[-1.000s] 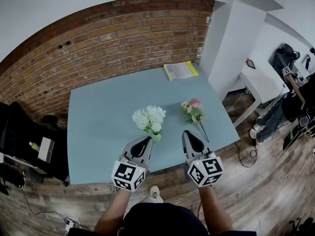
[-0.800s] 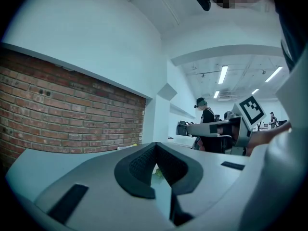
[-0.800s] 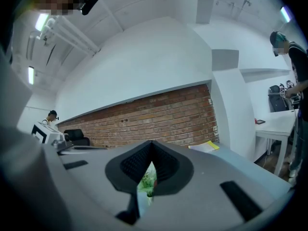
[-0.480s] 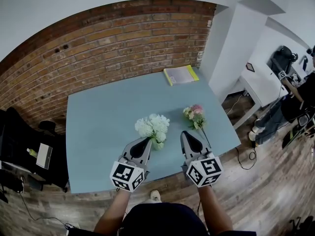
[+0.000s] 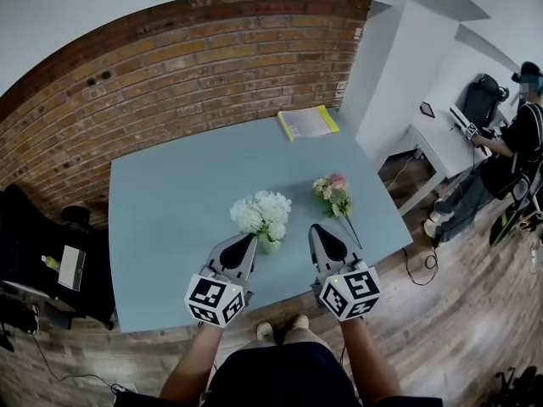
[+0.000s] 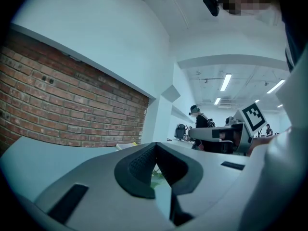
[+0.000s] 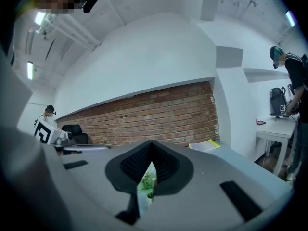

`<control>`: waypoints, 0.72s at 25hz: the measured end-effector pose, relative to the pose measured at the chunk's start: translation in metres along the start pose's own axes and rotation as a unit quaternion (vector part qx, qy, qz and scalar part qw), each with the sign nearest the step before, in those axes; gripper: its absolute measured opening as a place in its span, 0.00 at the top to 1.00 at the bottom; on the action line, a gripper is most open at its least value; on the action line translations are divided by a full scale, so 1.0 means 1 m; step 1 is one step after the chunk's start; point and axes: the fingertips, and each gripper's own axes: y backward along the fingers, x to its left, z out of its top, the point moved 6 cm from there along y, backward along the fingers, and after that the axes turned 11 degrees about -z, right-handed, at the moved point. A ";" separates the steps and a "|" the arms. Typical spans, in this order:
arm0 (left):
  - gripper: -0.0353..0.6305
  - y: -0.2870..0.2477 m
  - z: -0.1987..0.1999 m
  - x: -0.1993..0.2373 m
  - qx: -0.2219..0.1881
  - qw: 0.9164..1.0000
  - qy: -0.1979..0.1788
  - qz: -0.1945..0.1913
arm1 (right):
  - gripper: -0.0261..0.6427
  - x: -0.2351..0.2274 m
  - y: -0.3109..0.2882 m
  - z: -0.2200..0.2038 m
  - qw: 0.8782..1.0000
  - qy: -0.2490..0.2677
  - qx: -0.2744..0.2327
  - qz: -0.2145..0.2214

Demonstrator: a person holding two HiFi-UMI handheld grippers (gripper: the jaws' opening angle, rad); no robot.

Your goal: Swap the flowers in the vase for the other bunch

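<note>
A bunch of white flowers (image 5: 263,213) stands in a small pale green vase (image 5: 270,245) near the front of the blue table (image 5: 170,219). A second bunch with pink and cream blooms (image 5: 333,190) lies flat on the table to its right, stem toward the front edge. My left gripper (image 5: 248,242) is shut and empty, its tip just left of the vase. To the right of the vase my right gripper (image 5: 316,231) is also shut and empty, its tip near the lying bunch's stem. In the gripper views the closed jaws (image 6: 155,148) (image 7: 152,146) hide nearly everything; green leaves show through the gap.
A yellow-edged booklet (image 5: 309,122) lies at the table's far right corner. A brick wall (image 5: 170,66) runs behind the table. A black chair (image 5: 42,253) stands at the left, a white desk (image 5: 450,138) and a seated person (image 5: 509,155) at the right.
Both grippers have edged a little forward toward the flowers, and the head view has shifted slightly. The jaws stayed shut and the flowers have not moved.
</note>
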 end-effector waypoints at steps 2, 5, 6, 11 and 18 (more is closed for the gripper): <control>0.95 0.001 0.000 -0.001 -0.005 1.000 0.003 0.000 | 0.95 0.000 0.000 -0.001 1.000 0.001 0.003 0.003; 0.95 0.004 0.001 -0.002 -0.019 1.000 0.002 0.003 | 0.95 0.002 -0.002 0.000 1.000 0.005 0.003 0.010; 0.95 0.005 0.002 -0.001 -0.024 1.000 0.001 0.005 | 0.95 0.002 -0.004 0.000 1.000 0.007 0.002 0.013; 0.95 0.008 0.000 0.001 -0.035 0.999 0.001 0.015 | 0.95 0.000 -0.012 0.003 0.999 0.013 -0.003 0.030; 0.95 0.008 -0.002 0.004 -0.041 0.999 0.004 0.030 | 0.95 -0.004 -0.024 0.010 0.999 0.010 -0.012 0.050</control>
